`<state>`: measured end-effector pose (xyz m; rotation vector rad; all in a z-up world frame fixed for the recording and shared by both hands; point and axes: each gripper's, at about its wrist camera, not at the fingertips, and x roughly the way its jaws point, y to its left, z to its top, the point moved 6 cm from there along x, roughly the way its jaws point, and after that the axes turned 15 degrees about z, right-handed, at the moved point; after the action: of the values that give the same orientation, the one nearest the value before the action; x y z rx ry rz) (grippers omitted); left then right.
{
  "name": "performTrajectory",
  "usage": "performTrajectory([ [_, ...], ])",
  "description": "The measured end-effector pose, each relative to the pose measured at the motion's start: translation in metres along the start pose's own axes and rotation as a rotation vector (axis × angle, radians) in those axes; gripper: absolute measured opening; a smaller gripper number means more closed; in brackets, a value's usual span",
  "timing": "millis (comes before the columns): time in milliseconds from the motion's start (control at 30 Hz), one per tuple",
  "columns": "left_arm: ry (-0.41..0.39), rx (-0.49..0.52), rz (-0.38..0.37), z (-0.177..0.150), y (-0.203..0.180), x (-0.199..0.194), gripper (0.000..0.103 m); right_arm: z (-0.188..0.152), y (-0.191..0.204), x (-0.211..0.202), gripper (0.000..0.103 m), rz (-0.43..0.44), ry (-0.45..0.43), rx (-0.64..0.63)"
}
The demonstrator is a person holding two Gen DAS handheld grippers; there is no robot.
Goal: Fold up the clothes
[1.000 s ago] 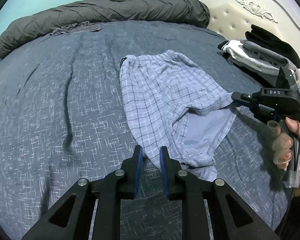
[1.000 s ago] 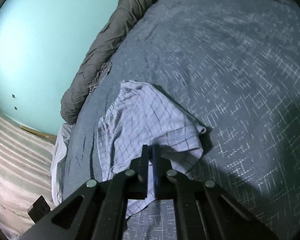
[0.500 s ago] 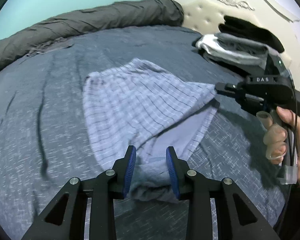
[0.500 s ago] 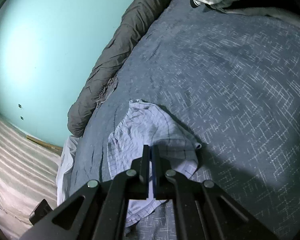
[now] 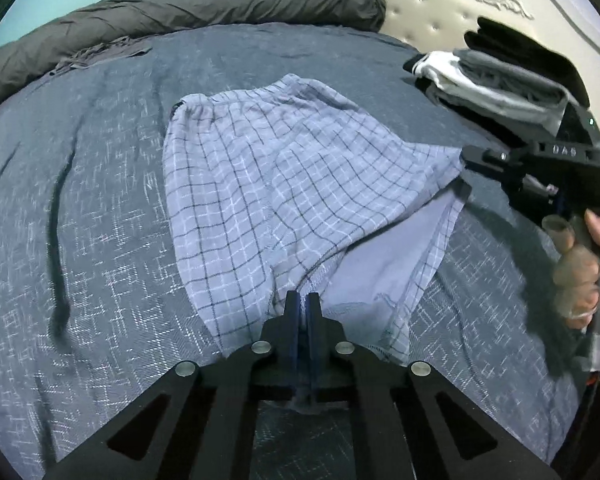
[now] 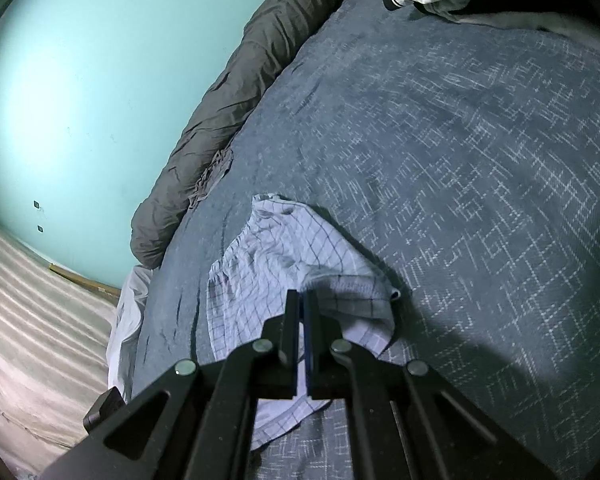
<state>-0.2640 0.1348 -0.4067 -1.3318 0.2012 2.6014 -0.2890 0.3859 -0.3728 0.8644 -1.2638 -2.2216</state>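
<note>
Bedroom with a turquoise wall (image 6: 80, 80), a cream tufted headboard (image 5: 440, 4), and a bed (image 5: 80, 200) covered in a dark blue flecked spread. Rolled grey duvet (image 5: 180, 4) along the far edge. Stack of folded clothes (image 5: 496, 80) near the headboard.

Pale blue checked shorts (image 5: 260, 184) spread mid-bed, waistband toward the duvet, one leg hem lifted to show the plain lining.

Left gripper (image 5: 301, 312) low and pointing forward over the near hem, blue pads pressed together on the fabric edge.

Right gripper (image 5: 470, 157) reaching in from the right side, held level, narrow tip clamped on the raised corner of the shorts. Right hand (image 5: 580, 272) wrapped around the handle below it, fingers curled on the trigger. Seen from its own camera, right gripper (image 6: 301, 312) clenched on checked cloth.
</note>
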Motion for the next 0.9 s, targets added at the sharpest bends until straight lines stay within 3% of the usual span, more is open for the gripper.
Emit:
performTrajectory([
  [267,-0.023,-0.081,-0.111,0.009,0.012,-0.023,0.002,0.003,0.001,-0.004,0.001,-0.001,-0.018,-0.003],
  [433,-0.006,-0.073,-0.145,0.008,0.014,-0.025,0.002,0.004,0.002,-0.008,0.001,-0.014,-0.014,-0.001],
  [900,0.058,0.059,-0.084,-0.005,-0.004,-0.018,0.003,-0.005,-0.015,-0.005,0.001,-0.192,0.070,-0.054],
])
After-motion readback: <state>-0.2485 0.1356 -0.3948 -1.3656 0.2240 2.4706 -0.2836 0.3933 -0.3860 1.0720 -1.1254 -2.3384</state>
